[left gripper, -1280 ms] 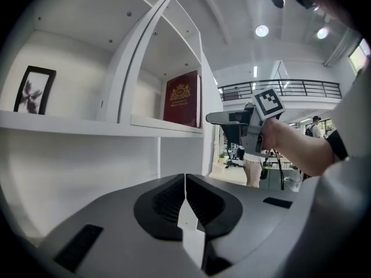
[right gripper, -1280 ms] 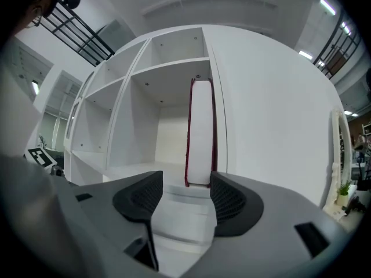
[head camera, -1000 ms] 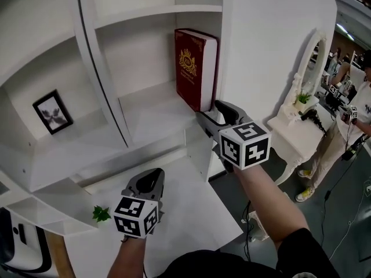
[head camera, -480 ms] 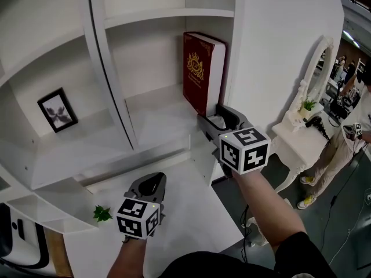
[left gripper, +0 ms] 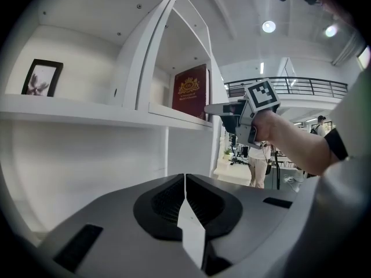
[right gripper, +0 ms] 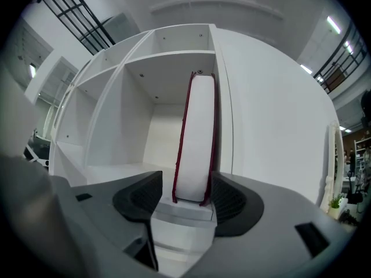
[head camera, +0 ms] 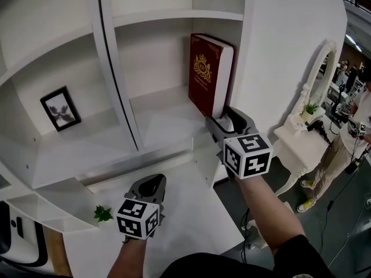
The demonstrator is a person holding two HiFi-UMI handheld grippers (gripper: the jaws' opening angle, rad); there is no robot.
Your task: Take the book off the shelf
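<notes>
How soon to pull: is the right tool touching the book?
Cannot tell. Right gripper view: book between open jaws of right tool; gap one side, other unclear.

A mock home set up in a big hall. White shelving [head camera: 174, 15] and a vanity mirror [head camera: 326, 74] stand below a railed gallery [left gripper: 290, 84].

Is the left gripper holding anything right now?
No, the left gripper has its jaws pressed together with nothing between them.

The left gripper [head camera: 151, 184] and right gripper [head camera: 228, 119] were grey. Each carried a white cube [head camera: 247, 155] with black square markers. The sleeve [head camera: 302, 252] was black
</notes>
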